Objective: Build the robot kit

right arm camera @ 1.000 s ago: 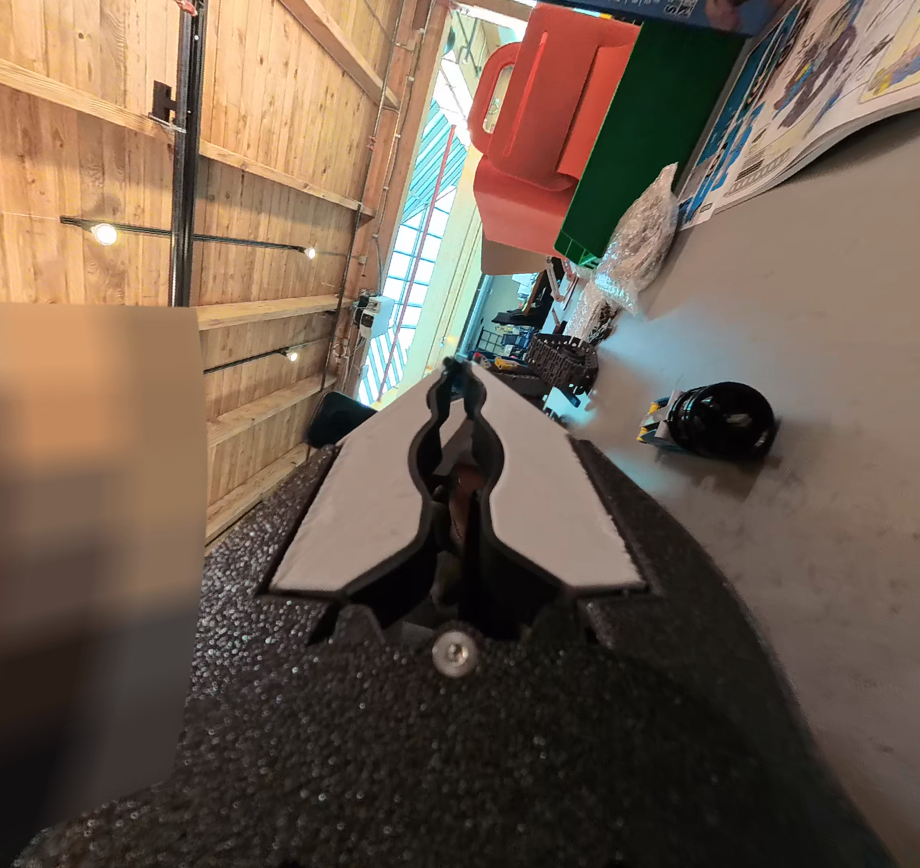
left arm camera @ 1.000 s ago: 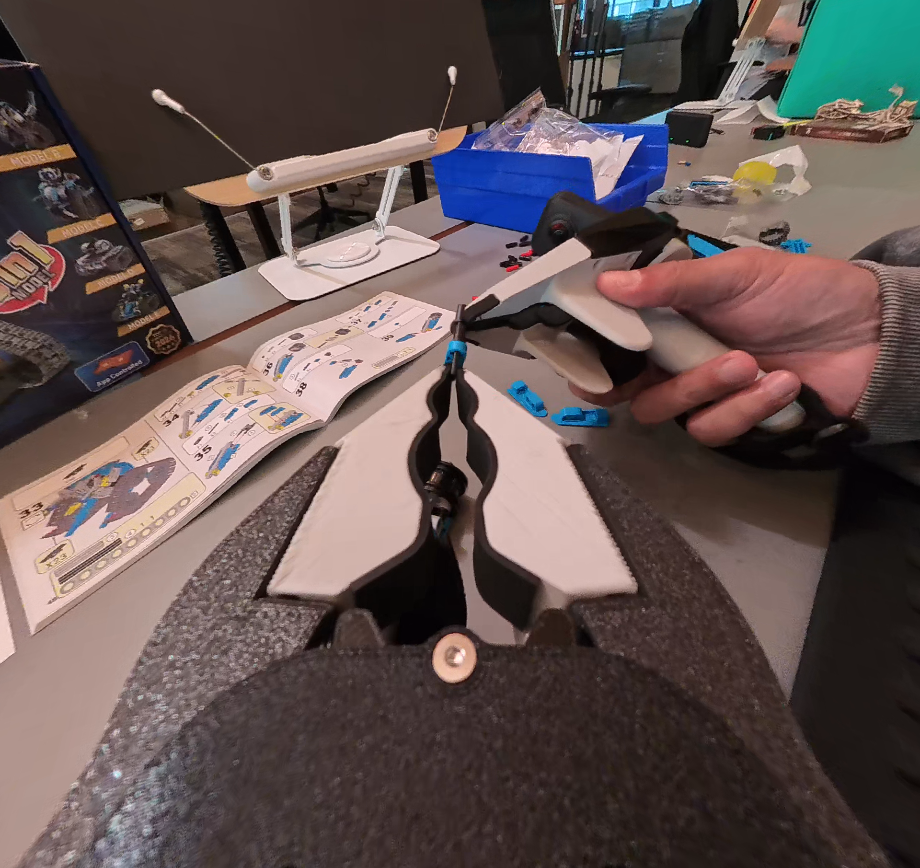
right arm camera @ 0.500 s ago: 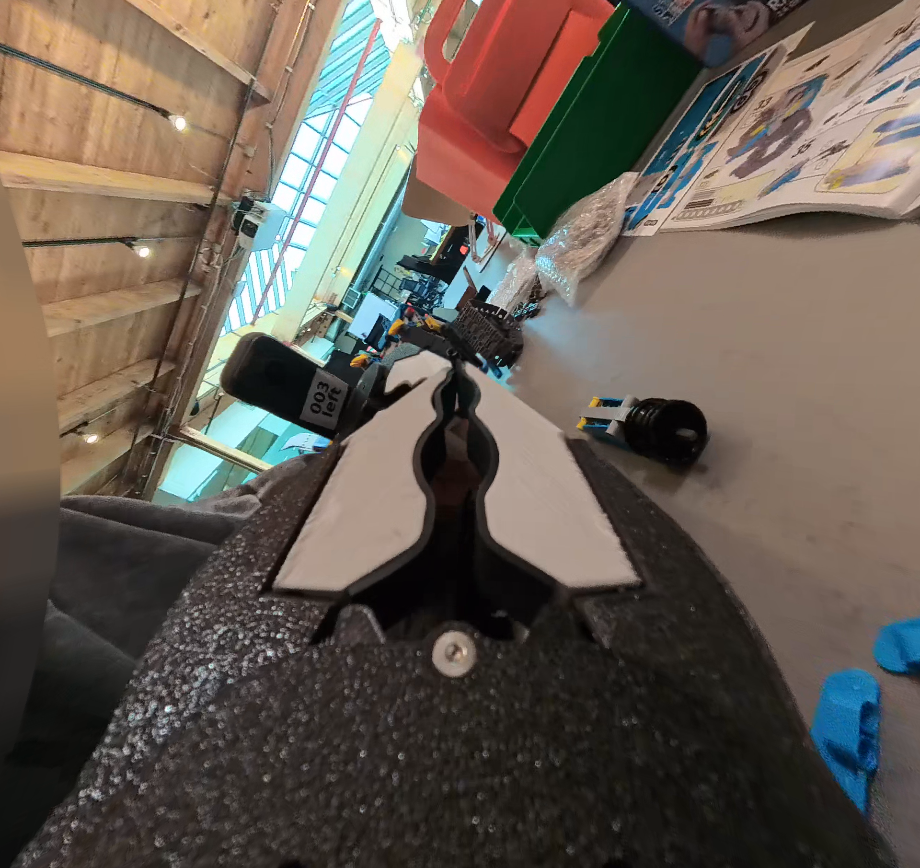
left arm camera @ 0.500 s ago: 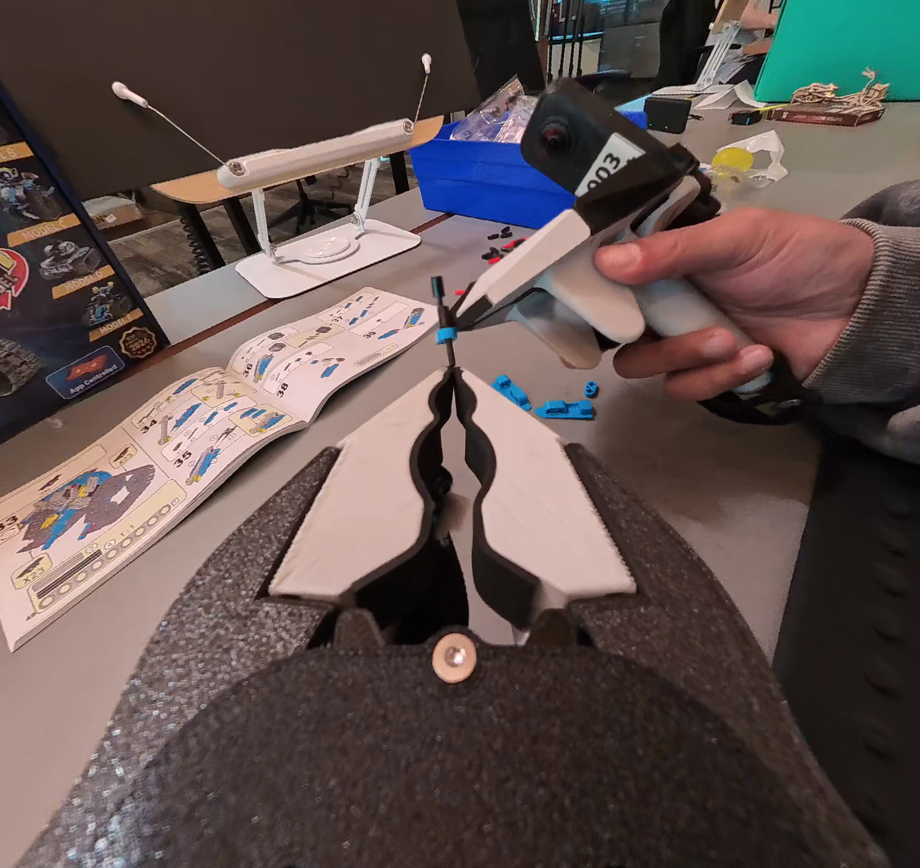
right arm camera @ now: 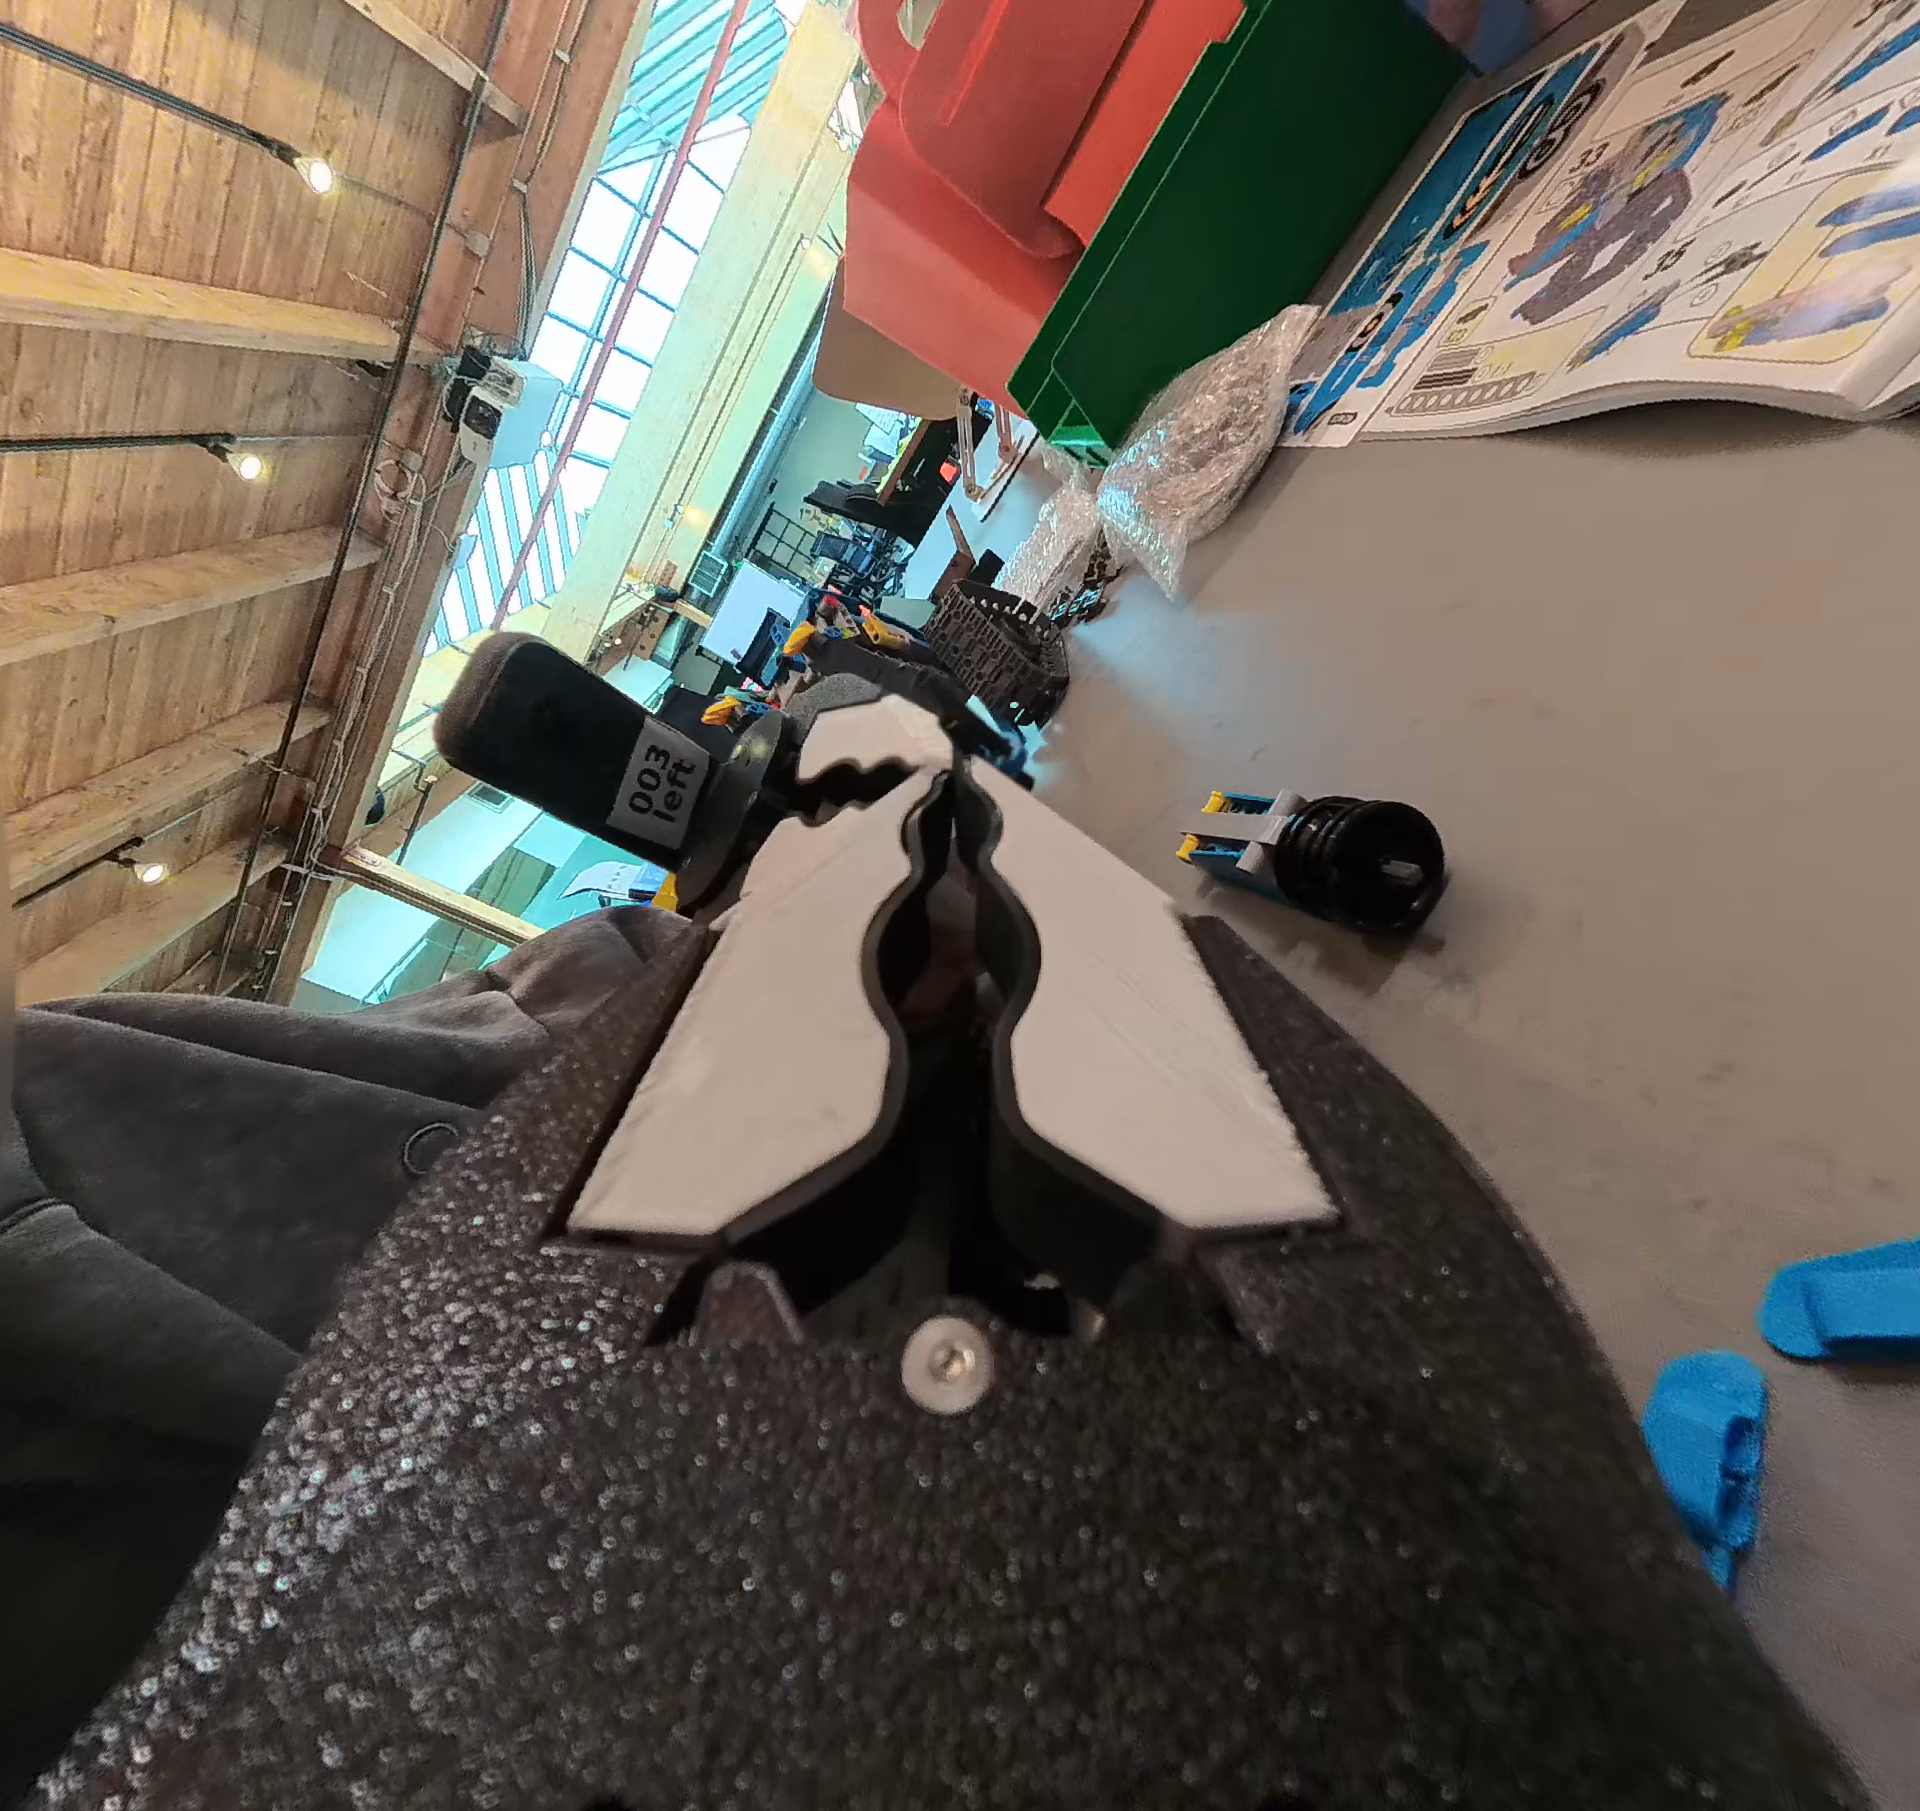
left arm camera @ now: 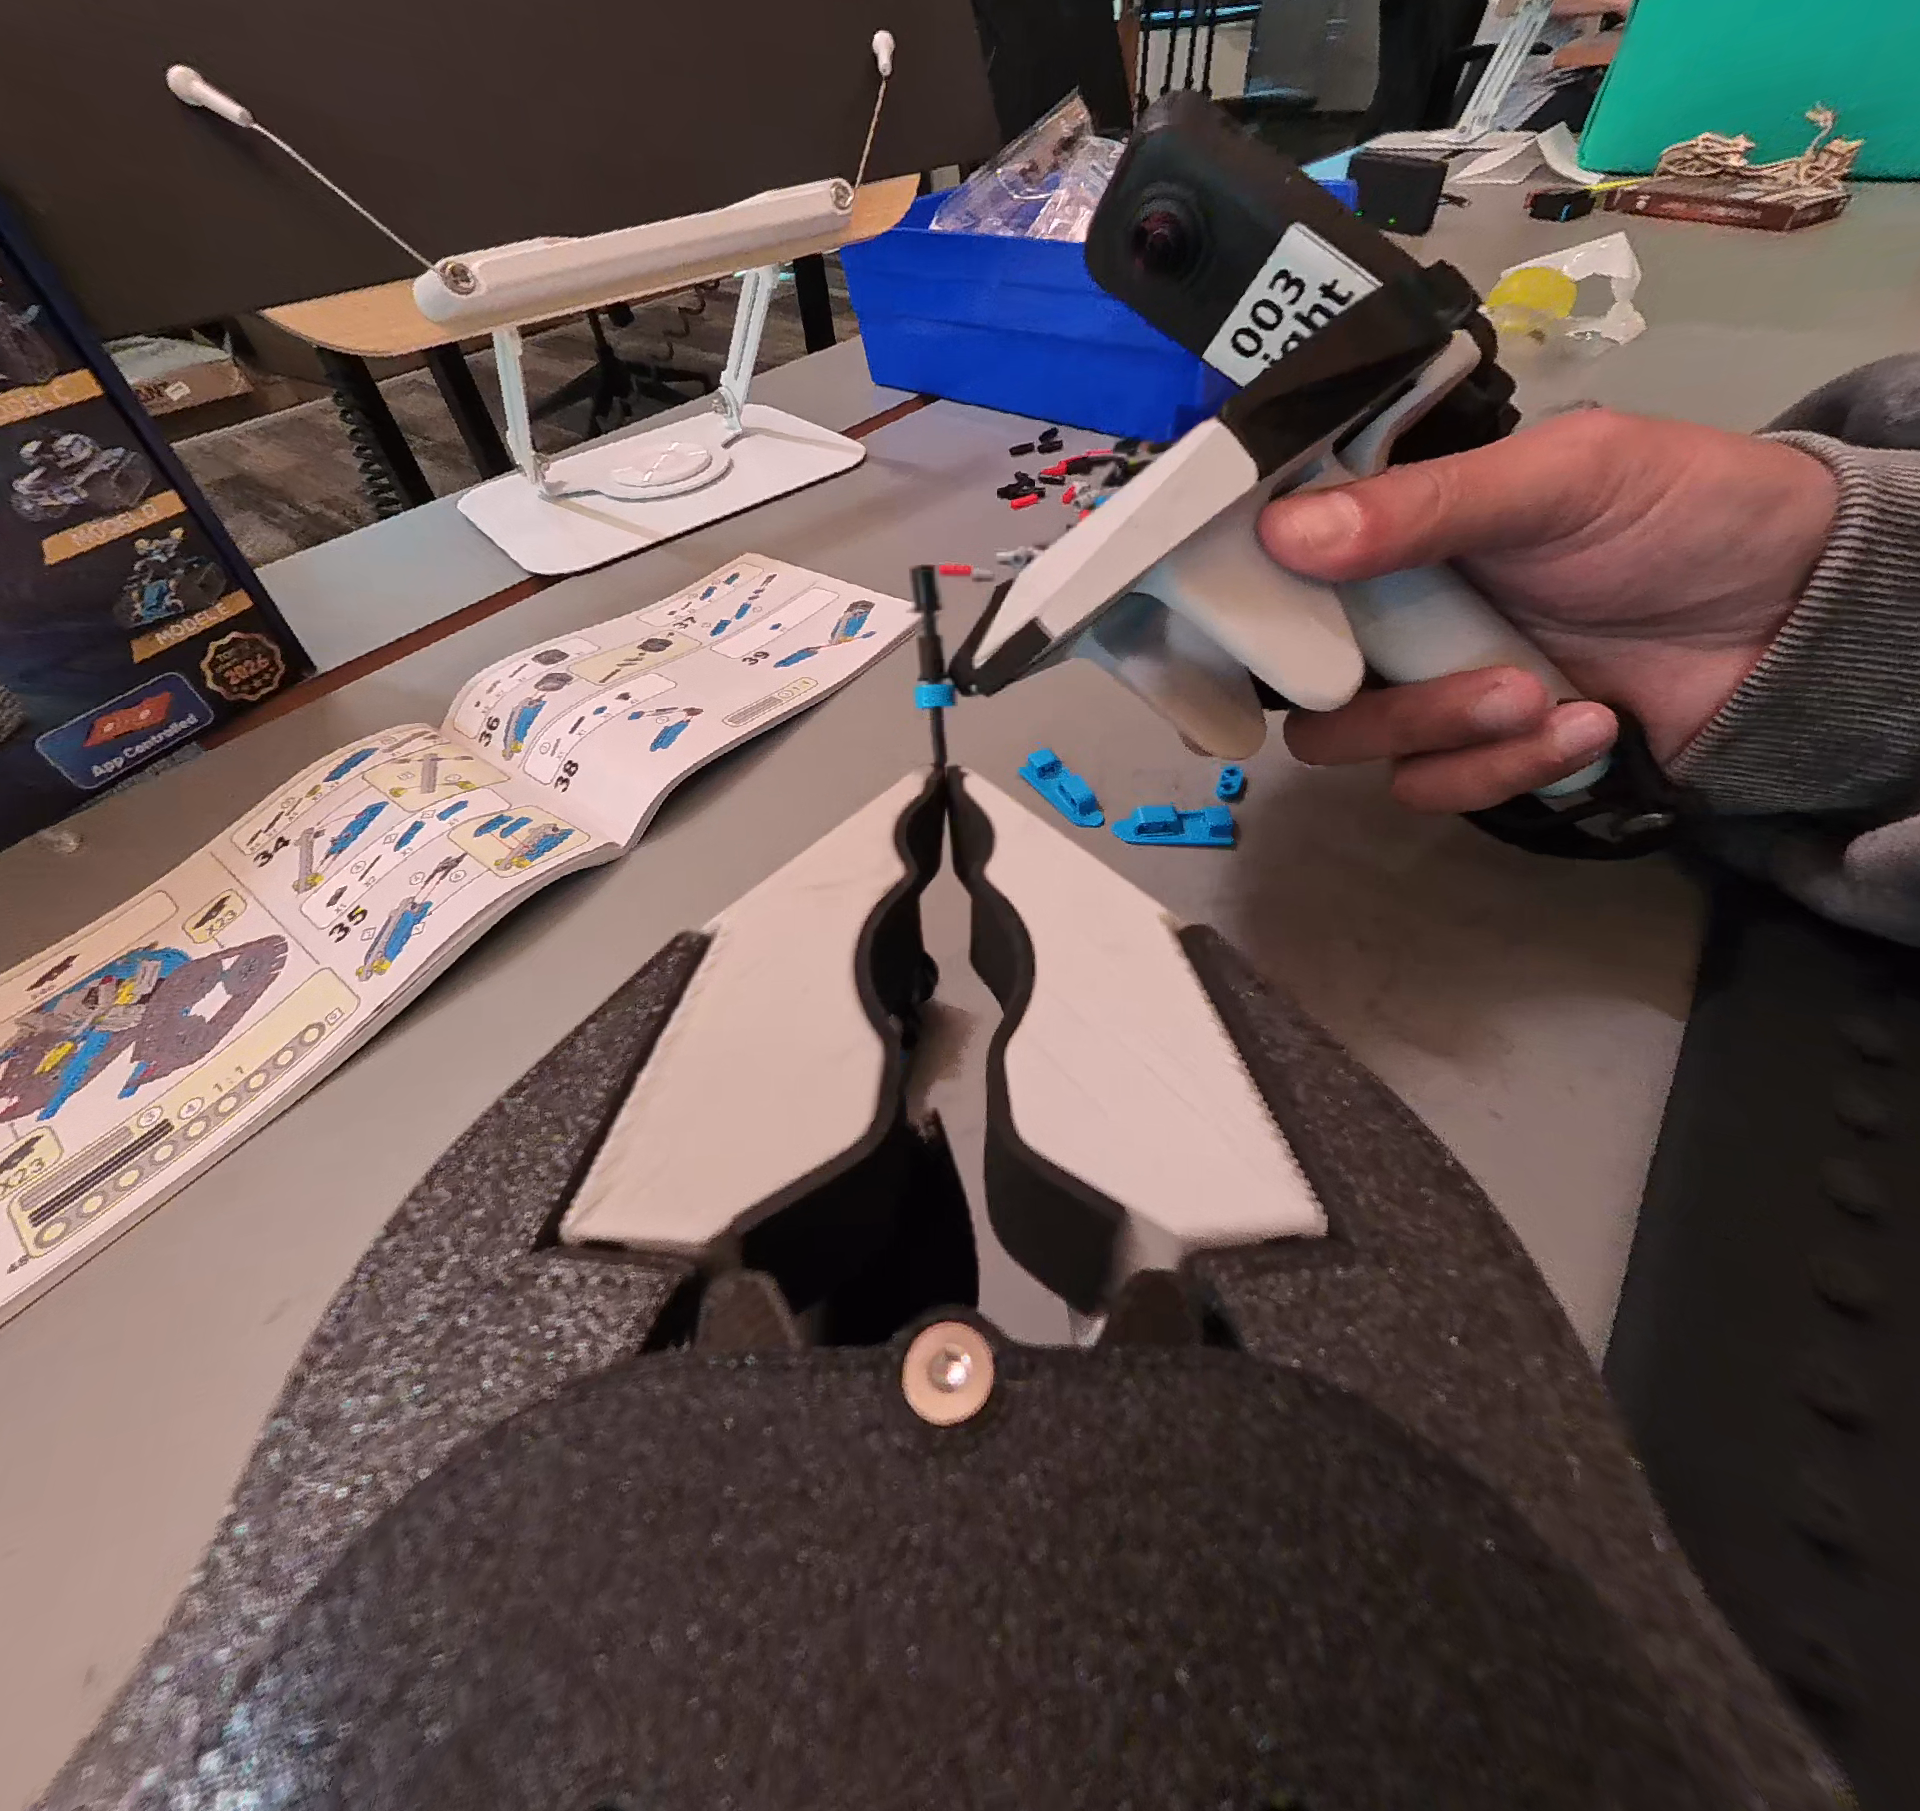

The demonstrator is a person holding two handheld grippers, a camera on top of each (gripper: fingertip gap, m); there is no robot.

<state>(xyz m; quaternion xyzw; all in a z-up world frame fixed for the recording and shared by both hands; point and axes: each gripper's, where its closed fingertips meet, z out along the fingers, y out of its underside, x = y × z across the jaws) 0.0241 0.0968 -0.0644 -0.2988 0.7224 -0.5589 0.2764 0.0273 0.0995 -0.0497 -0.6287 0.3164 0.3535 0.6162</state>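
Tongs state, left tongs (left arm camera: 943,774): tips closed on the lower end of a thin black axle (left arm camera: 930,641), which stands upright above the tabletop (left arm camera: 1351,951). Right tongs (left arm camera: 961,686), held in a hand (left arm camera: 1558,608), approach from 3 o'clock with tips closed at a small blue bushing (left arm camera: 932,696) on the axle, just above the left tips. Two blue clips (left arm camera: 1122,805) lie on the tabletop at 4 o'clock of the axle. An open instruction booklet (left arm camera: 416,826) lies at 9 o'clock; a blue bin (left arm camera: 997,327) stands at 12 o'clock, with a white stand (left arm camera: 644,390) at 11 o'clock. In the right wrist view, a black wheel assembly (right arm camera: 1340,857) rests on the tabletop at 3 o'clock of the tips.
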